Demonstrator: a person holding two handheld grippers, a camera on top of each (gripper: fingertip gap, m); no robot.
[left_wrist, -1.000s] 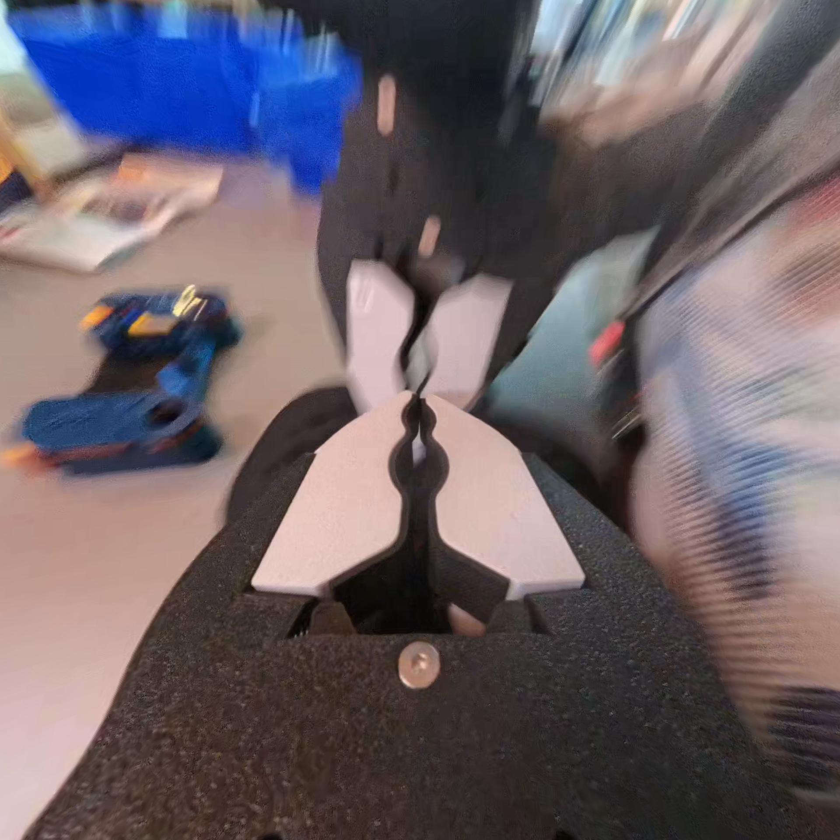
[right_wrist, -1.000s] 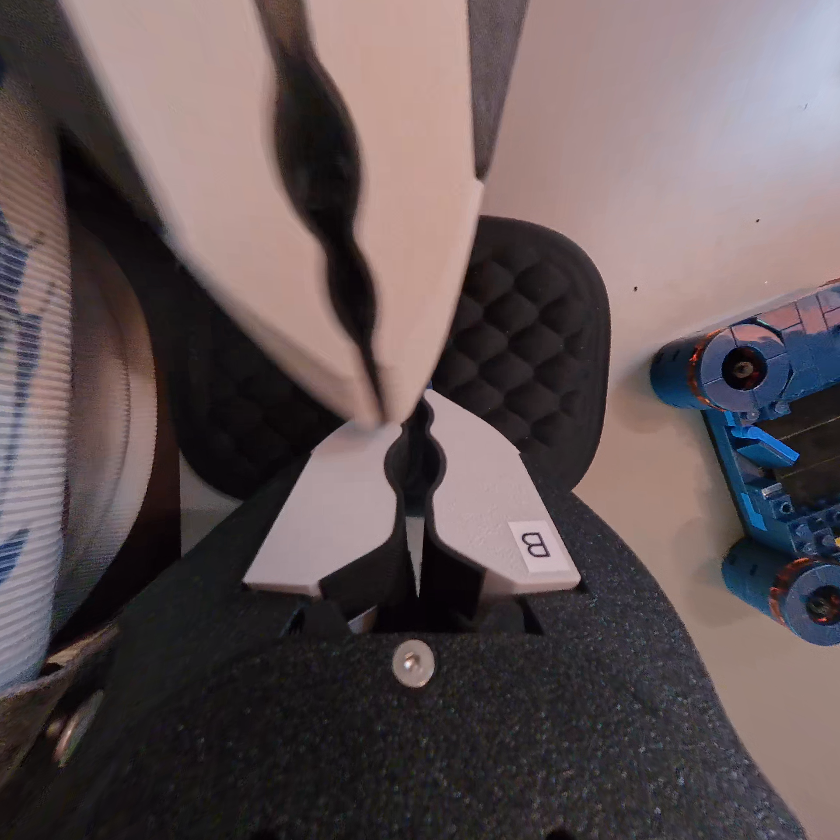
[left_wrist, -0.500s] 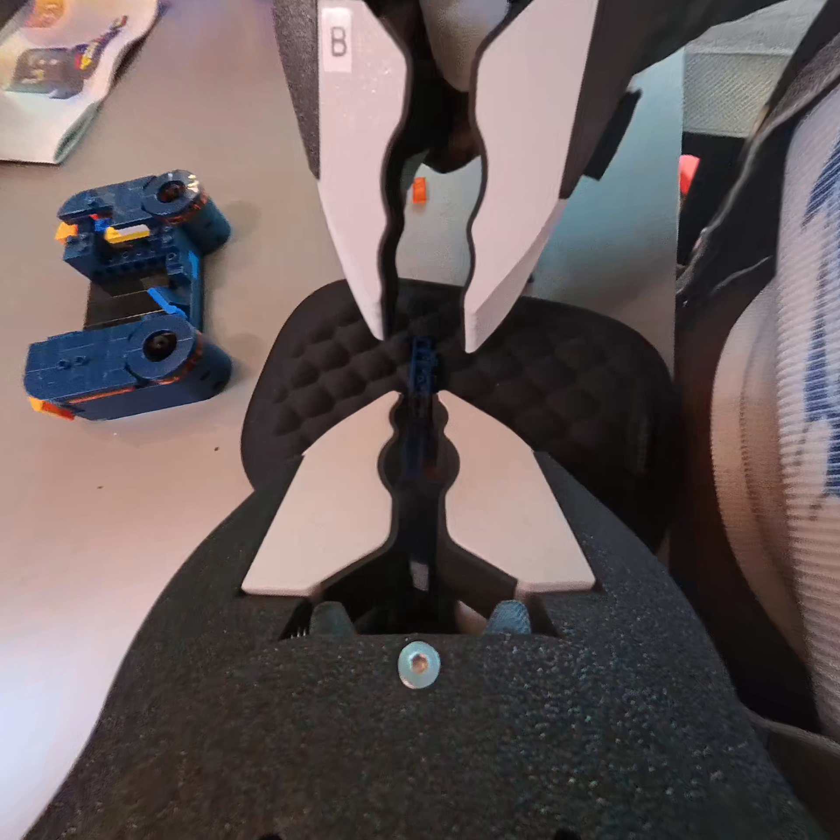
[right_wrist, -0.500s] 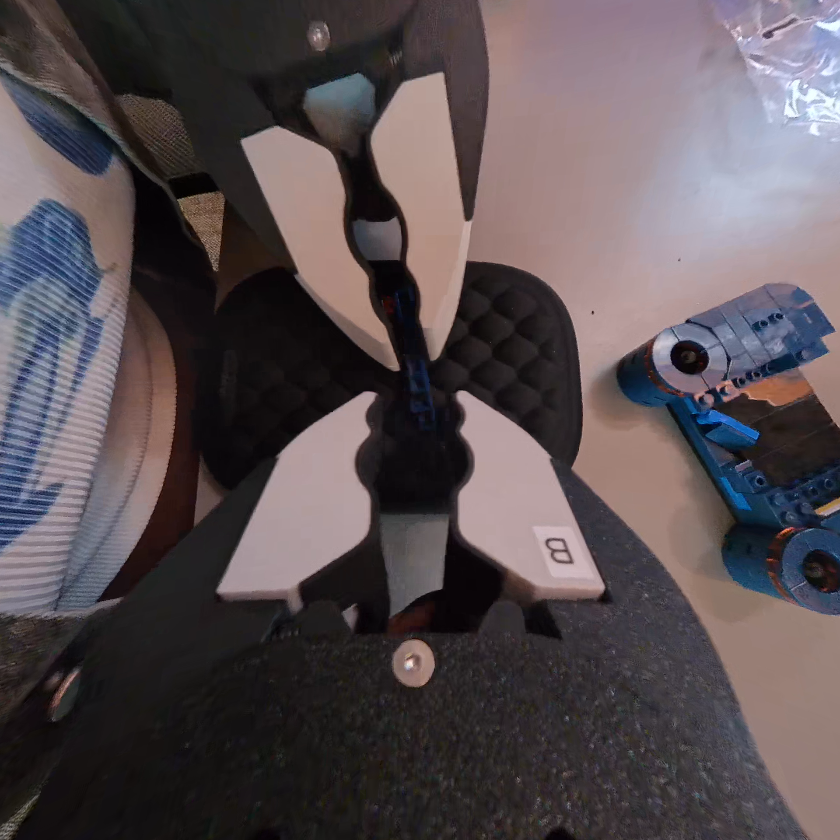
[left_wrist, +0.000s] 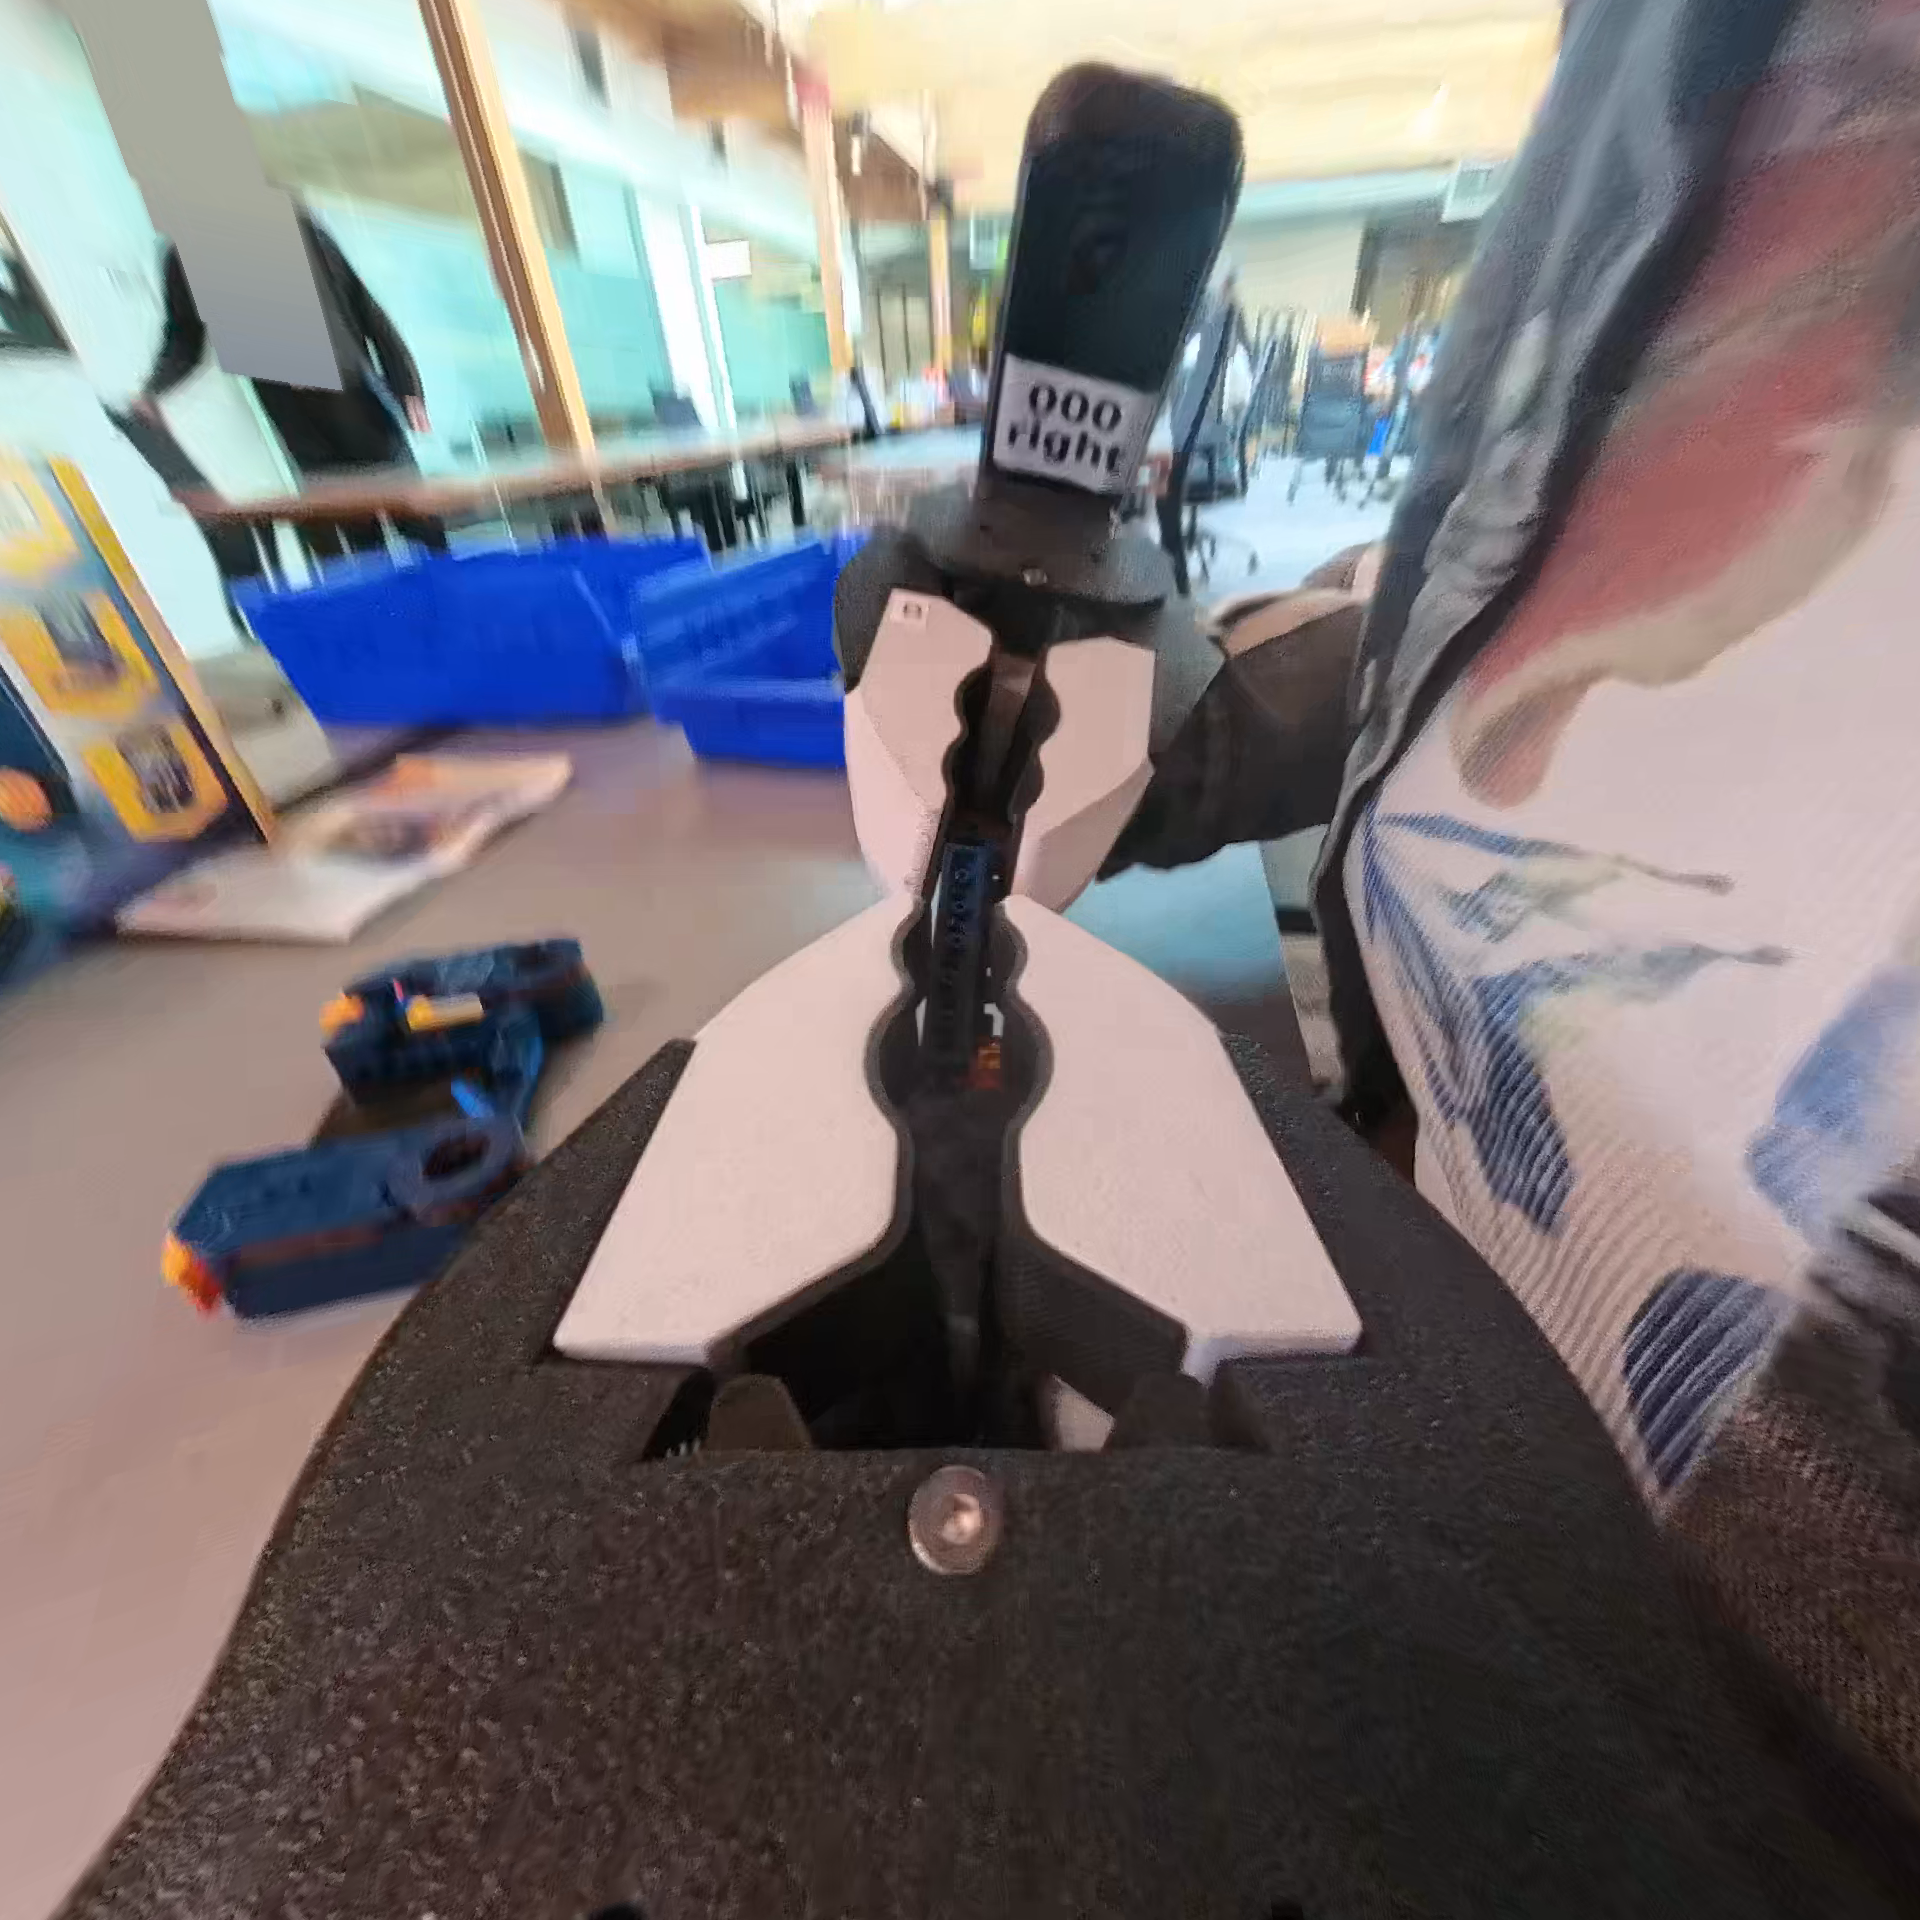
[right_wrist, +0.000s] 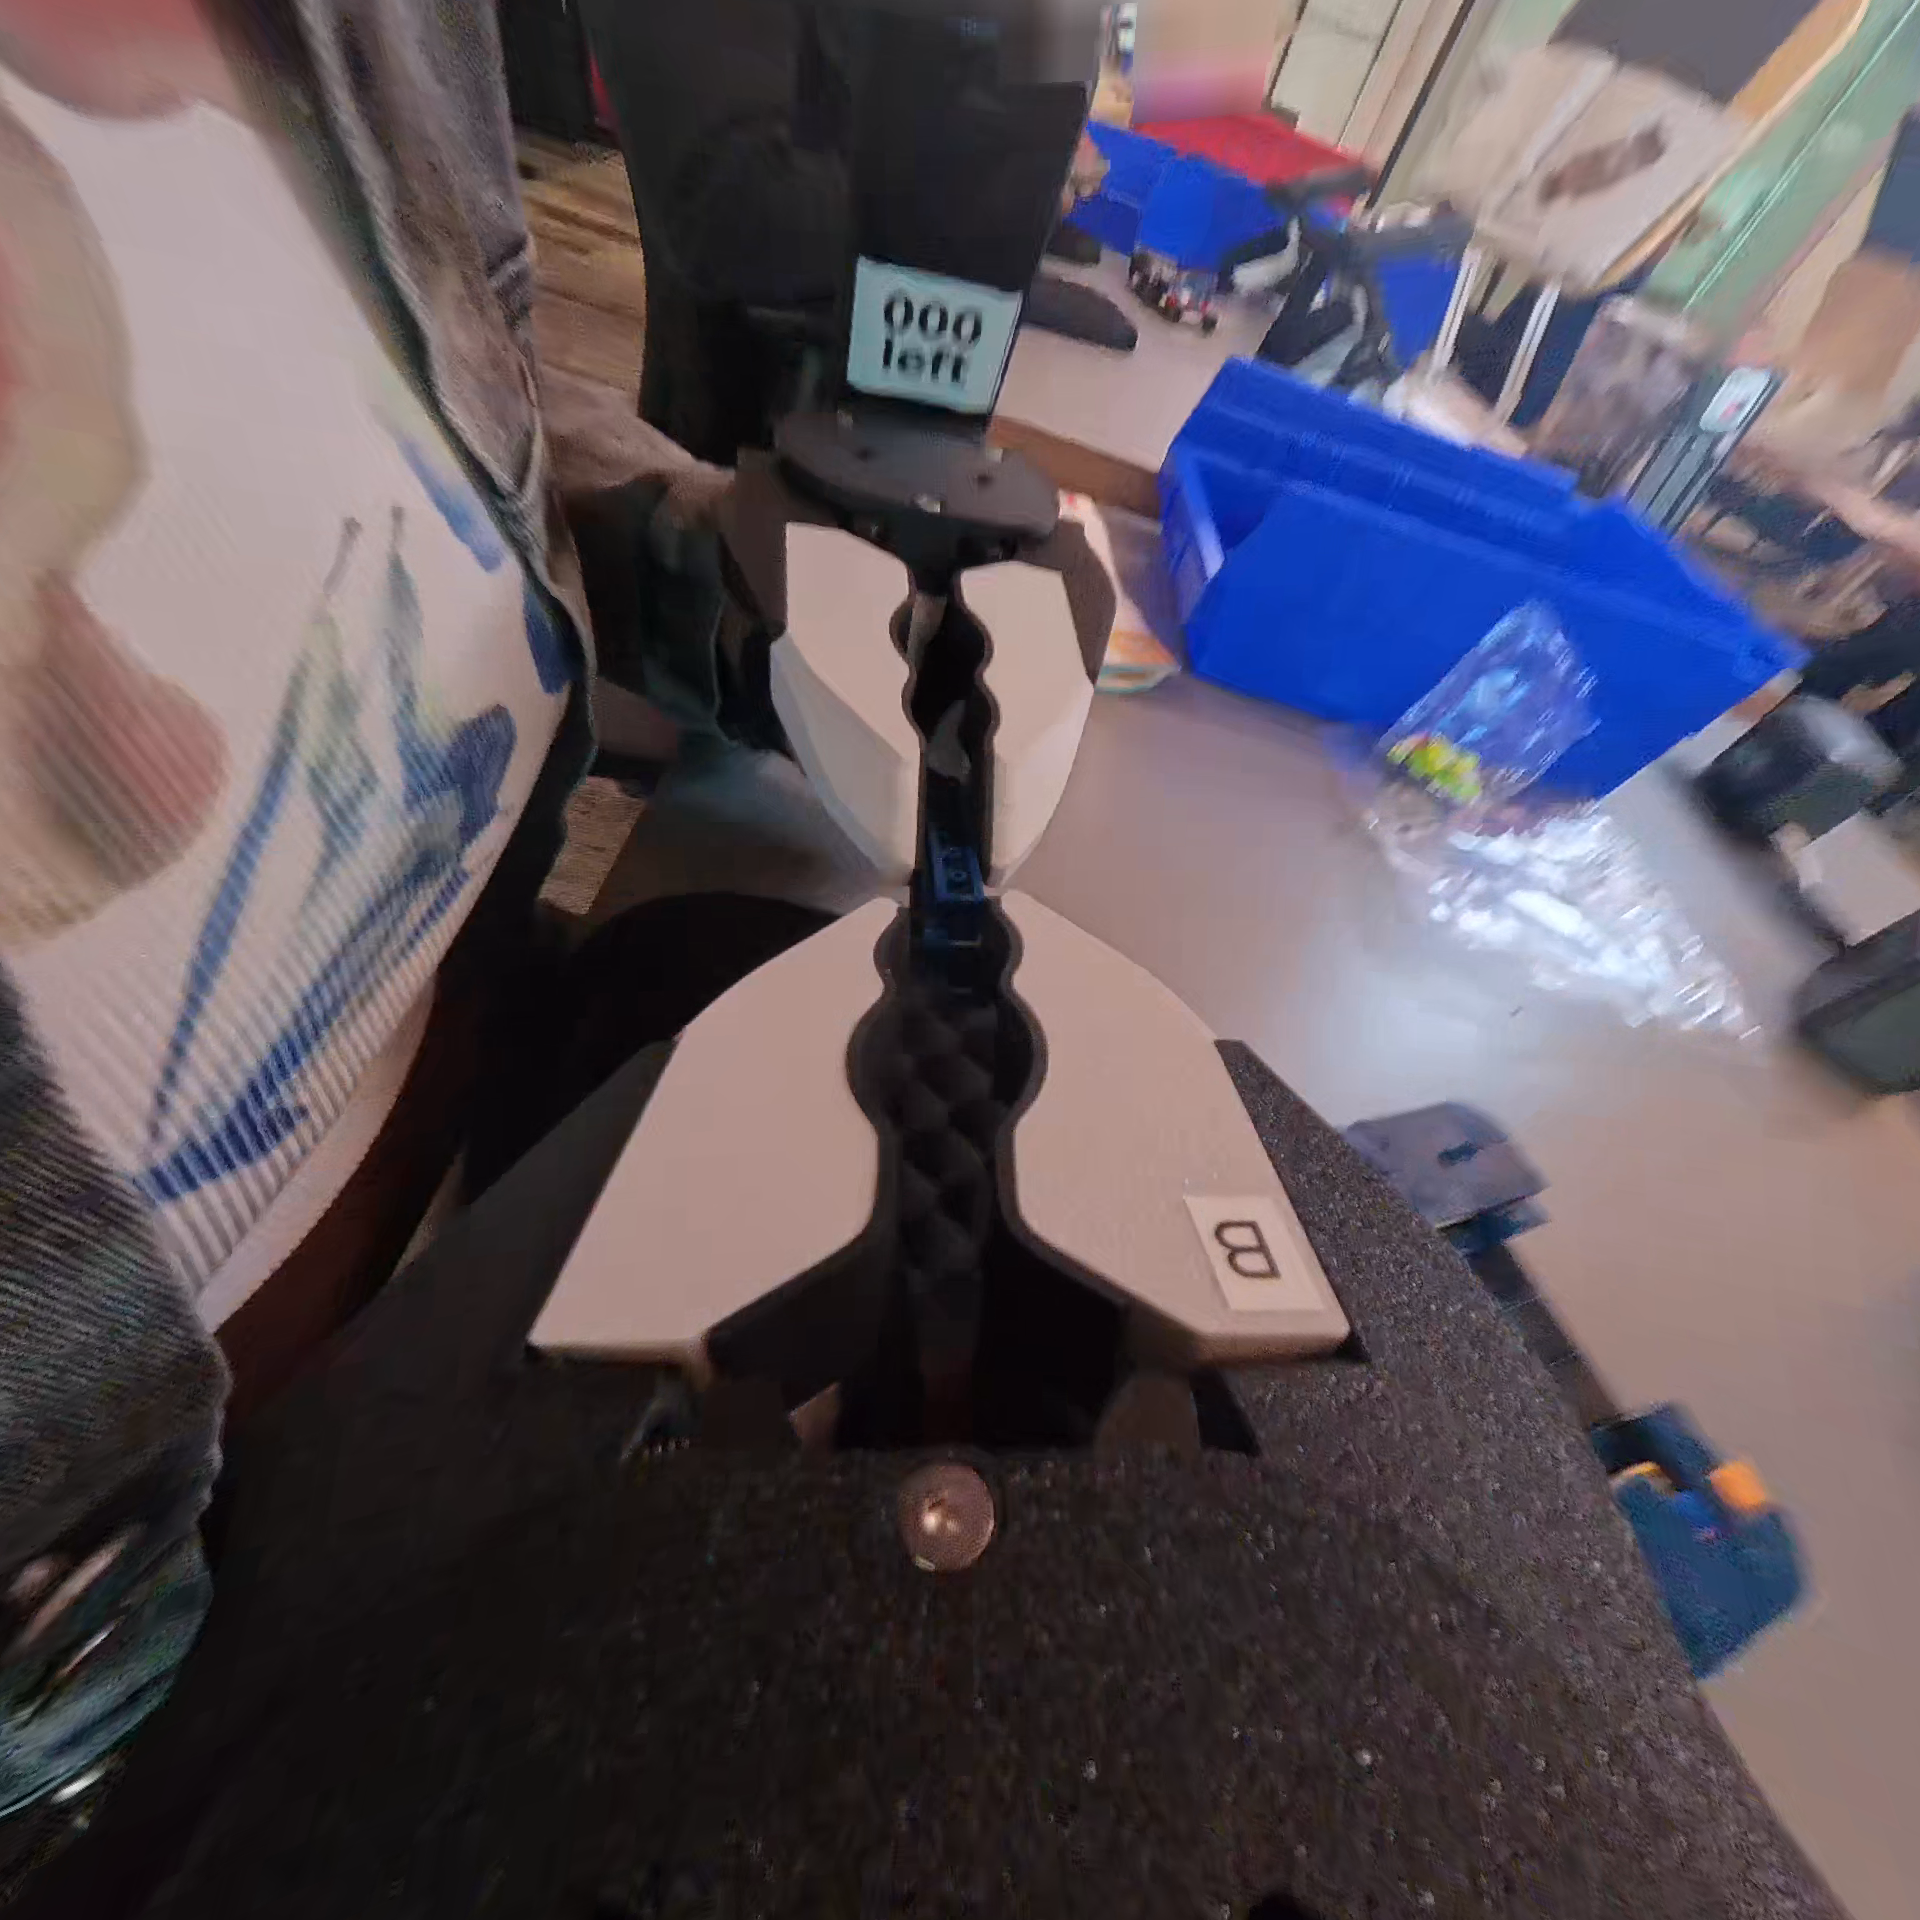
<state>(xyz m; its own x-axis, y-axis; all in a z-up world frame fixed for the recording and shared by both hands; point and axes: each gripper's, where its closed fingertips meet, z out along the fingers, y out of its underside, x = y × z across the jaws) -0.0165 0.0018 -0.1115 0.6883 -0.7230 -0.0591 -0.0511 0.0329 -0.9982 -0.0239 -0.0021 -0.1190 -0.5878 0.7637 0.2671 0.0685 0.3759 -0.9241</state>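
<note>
Grippers tip to tip at frame centre, left gripper (left_wrist: 958, 914) and right gripper (right_wrist: 948, 912), both clenched on one slim dark blue brick piece (left_wrist: 964, 935), held between them above the grey table (left_wrist: 125, 1455). Blue brick model (left_wrist: 384, 1132) lying at left of the left wrist view, booklet (left_wrist: 353, 842) behind it. Blue bins (right_wrist: 1434, 613) at upper right of the right wrist view, shiny plastic bag (right_wrist: 1558, 894) just below them.
</note>
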